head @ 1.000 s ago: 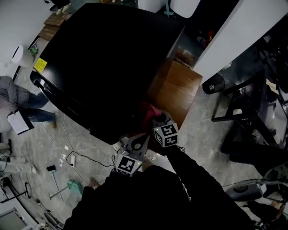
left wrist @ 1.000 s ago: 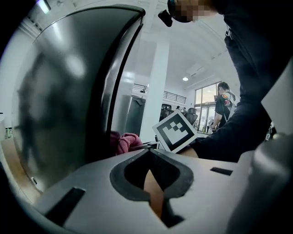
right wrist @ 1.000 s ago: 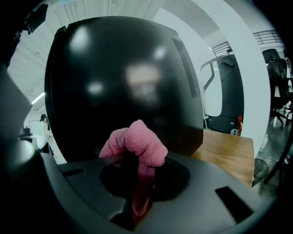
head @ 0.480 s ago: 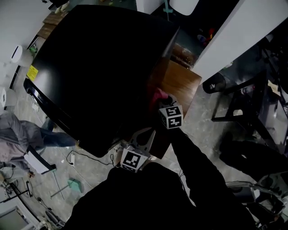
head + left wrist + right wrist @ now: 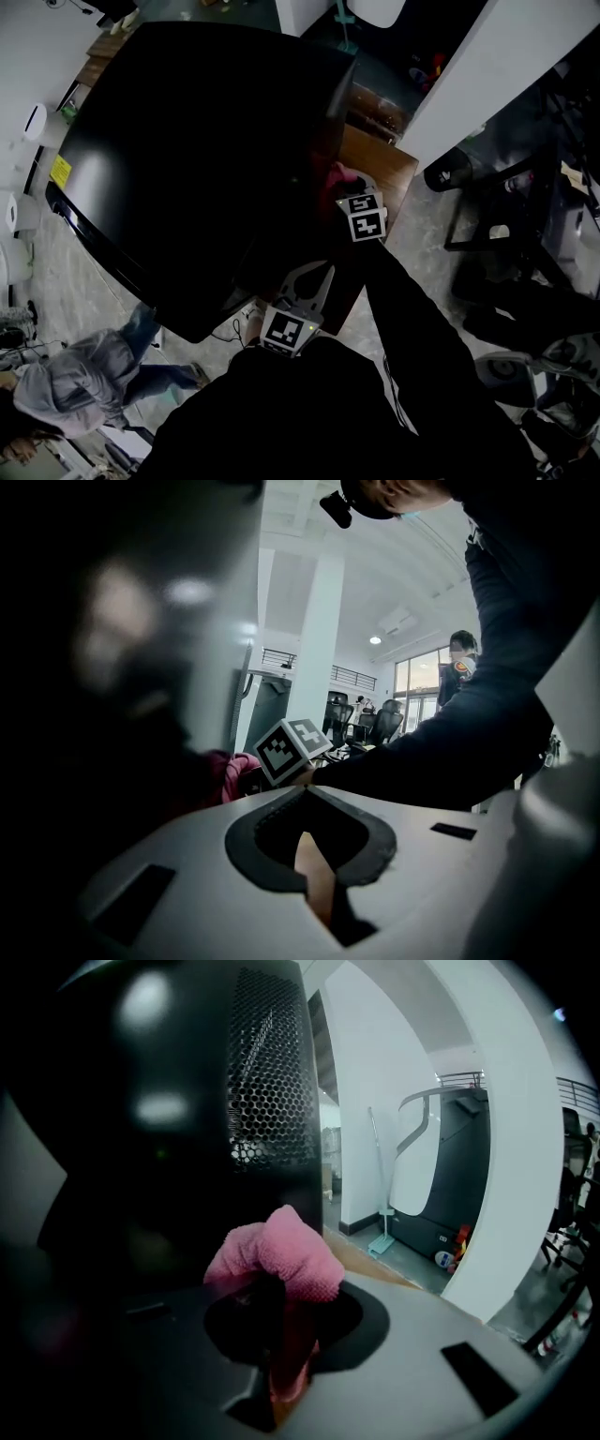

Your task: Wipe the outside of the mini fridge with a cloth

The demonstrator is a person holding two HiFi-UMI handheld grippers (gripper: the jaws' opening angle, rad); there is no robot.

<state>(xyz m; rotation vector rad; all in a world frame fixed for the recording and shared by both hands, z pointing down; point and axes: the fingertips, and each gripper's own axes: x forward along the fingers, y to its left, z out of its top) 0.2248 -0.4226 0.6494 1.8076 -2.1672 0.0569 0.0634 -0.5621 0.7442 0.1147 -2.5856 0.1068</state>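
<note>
Two grippers, only one working. Your right gripper [image 5: 274, 1288] has its jaws clamped on the pink cloth [image 5: 278, 1249], which is bunched up at the tips. The mini fridge [image 5: 187, 150] stands on the wooden table [image 5: 380, 173]. Its black side wall lies straight ahead and to the left of those jaws. The cloth is touching the wall or just short of it; I cannot tell which. In the right gripper view the wall rises tall, with a honeycomb vent [image 5: 272, 1082] above the cloth. My guess: the next stroke should run along that wall, with the cloth pressed left into it. Your left gripper [image 5: 305, 799] hangs near the fridge's near corner, jaws together on nothing, farther from that wall patch than the right.
</note>
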